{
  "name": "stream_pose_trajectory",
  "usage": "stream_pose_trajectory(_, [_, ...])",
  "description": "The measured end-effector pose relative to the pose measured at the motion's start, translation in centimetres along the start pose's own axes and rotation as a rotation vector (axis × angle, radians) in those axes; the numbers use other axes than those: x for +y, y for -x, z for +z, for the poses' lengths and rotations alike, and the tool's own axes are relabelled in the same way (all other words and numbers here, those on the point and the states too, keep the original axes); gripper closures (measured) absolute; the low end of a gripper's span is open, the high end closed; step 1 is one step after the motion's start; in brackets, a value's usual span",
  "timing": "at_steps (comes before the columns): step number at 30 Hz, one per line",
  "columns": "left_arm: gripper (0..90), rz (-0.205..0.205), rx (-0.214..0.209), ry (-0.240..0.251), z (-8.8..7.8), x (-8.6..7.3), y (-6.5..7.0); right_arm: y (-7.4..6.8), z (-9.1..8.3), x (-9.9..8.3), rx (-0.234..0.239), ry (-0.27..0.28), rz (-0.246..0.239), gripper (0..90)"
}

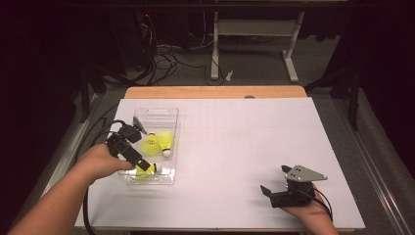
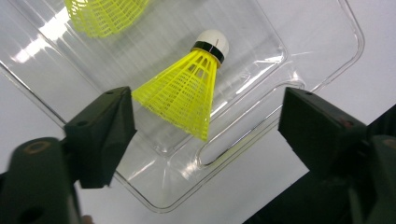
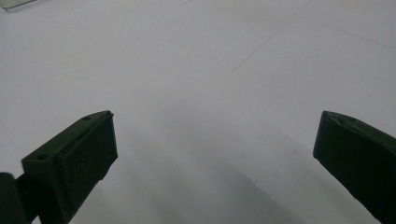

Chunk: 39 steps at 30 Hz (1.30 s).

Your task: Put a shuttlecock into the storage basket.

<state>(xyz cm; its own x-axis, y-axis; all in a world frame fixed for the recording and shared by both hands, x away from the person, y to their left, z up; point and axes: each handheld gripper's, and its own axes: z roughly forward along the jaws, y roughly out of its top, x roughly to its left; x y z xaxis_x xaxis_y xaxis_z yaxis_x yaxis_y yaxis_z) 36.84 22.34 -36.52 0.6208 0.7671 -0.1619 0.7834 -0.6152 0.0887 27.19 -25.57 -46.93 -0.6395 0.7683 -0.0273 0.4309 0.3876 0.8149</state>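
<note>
High view first: at the left of the frame the left gripper [image 1: 142,164] reaches into a clear plastic tray [image 1: 172,147] that sits on the white table [image 1: 244,147], its tip at the lower end of the tray over a yellow shuttlecock [image 1: 146,170]. A second yellow shuttlecock [image 1: 157,143] lies higher in the same tray, its white cork toward the right. From the left gripper view, the nearer shuttlecock [image 2: 184,91] lies in the middle of the frame on the tray floor [image 2: 261,42], cork toward the upper right and skirt flaring to the lower left; the left gripper's [image 2: 205,135] jaws stand wide apart on either side below it and neither pad touches it, so it is let go. The skirt of the other shuttlecock [image 2: 102,16] shows at the top left. At the lower right of the high view the right gripper [image 1: 275,181] rests low over bare table, and in the right gripper view its [image 3: 215,140] jaws gape with nothing between them
</note>
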Motion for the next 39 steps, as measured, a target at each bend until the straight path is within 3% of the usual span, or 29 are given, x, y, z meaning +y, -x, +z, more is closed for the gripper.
stream_pose_trajectory(7, [0.5,0.001,0.009,-0.012,0.3,0.3,0.2,0.0,0.0,0.0,0.001,0.000,-0.001,0.2])
stream_pose_trajectory(16, [0.6,-0.022,0.028,0.014,0.4,0.4,0.4,0.0,0.0,0.0,0.001,0.001,-0.001,0.2])
stream_pose_trajectory(20, [0.6,-0.024,0.009,0.072,0.3,0.2,0.2,0.0,0.0,0.0,0.001,0.001,-0.001,0.2])
stream_pose_trajectory(26, [0.6,-0.016,0.015,0.159,0.8,-0.1,0.3,0.0,0.0,0.0,0.002,0.002,-0.001,0.2])
stream_pose_trajectory(31, [0.6,-0.020,-0.004,0.261,1.4,-0.6,0.5,0.0,-0.1,0.0,0.001,0.003,0.000,0.2])
stream_pose_trajectory(35, [0.6,-0.010,0.007,0.330,2.1,-1.3,0.6,0.0,-0.1,0.0,0.001,0.004,0.000,0.2])
stream_pose_trajectory(39, [0.5,-0.030,-0.004,0.419,2.7,-2.2,0.6,0.0,-0.1,0.0,0.002,0.004,0.000,0.2])
